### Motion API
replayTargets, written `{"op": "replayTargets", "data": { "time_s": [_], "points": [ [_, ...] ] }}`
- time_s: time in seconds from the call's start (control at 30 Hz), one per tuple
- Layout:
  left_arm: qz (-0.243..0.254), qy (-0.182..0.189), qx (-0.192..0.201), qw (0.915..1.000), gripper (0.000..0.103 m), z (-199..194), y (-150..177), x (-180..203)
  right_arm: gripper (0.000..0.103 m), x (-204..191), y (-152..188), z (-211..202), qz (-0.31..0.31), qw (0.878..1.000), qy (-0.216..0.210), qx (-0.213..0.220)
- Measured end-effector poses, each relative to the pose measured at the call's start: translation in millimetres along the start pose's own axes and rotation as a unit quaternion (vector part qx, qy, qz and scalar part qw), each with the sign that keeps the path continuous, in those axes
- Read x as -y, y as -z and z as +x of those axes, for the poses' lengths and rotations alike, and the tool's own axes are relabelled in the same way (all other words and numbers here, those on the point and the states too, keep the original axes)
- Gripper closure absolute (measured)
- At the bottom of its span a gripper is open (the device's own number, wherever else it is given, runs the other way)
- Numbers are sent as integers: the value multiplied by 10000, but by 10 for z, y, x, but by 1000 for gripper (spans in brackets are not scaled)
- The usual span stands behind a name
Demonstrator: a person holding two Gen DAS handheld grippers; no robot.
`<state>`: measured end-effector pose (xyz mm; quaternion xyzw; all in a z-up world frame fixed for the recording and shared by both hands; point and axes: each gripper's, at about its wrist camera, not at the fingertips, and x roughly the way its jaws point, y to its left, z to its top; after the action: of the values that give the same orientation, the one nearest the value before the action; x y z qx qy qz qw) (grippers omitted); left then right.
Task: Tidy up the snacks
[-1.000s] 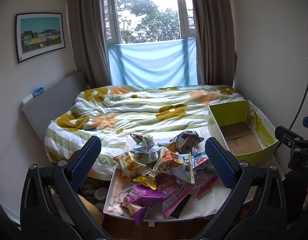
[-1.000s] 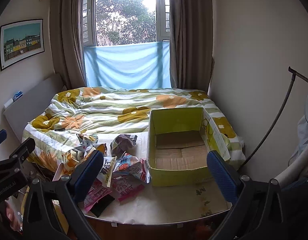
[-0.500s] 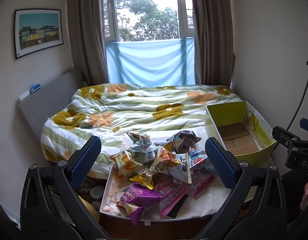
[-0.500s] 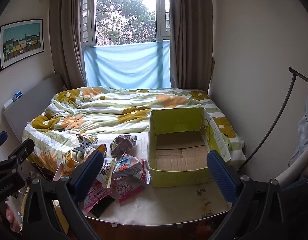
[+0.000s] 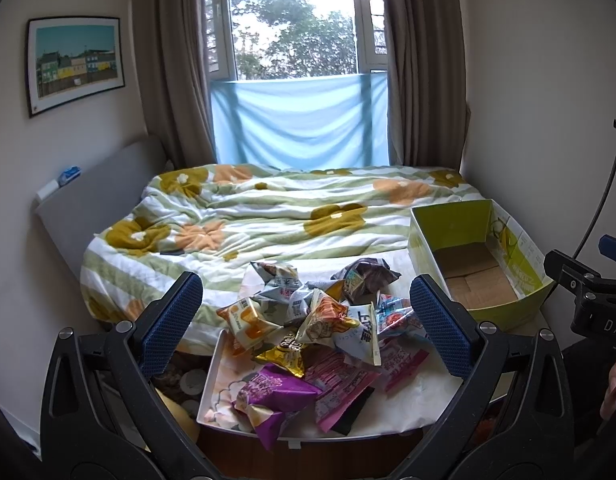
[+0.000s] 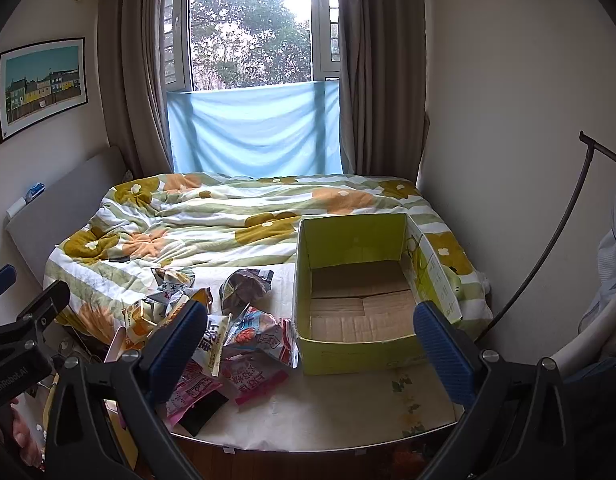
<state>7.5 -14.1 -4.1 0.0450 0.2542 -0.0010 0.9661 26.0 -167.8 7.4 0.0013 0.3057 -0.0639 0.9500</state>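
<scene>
A heap of snack packets point(image 5: 315, 320) lies on the left part of a white counter point(image 6: 347, 412) that stands at the foot of a bed with a flowered quilt point(image 5: 276, 216). At the near edge of the heap a purple packet point(image 5: 272, 396) rests just beside a pink packet point(image 5: 339, 384), with a gold packet point(image 5: 286, 350) behind them and an orange packet point(image 5: 248, 322) at the heap's left side. A dark crumpled packet point(image 6: 244, 286) sits at the far side, nearest the quilt, and a red-and-white packet point(image 6: 264, 334) lies touching or almost touching the front left corner of the box. That box, a green cardboard box point(image 6: 359, 354) with its top open and bare brown bottom showing, stands on the right part of the counter, with no packet inside it. The left gripper point(image 5: 308, 320) hovers over the near edge of the counter in front of the heap, its jaws spread wide and holding nothing. The right gripper point(image 6: 311, 344) hangs in front of the box, its jaws likewise wide apart and empty. A curtained window point(image 6: 252, 40) with a blue cloth point(image 6: 256, 128) across its lower part faces the bed, and a framed picture point(image 5: 76, 62) hangs on the left wall.
</scene>
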Motion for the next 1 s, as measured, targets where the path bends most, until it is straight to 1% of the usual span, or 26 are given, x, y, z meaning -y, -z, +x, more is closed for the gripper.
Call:
{"op": "replayTargets", "data": {
  "time_s": [1.0],
  "points": [
    [-12,-13,-48,10000,1,6,32,17,0,-41,-12,42,24,10000,-79,-41]
  ]
}}
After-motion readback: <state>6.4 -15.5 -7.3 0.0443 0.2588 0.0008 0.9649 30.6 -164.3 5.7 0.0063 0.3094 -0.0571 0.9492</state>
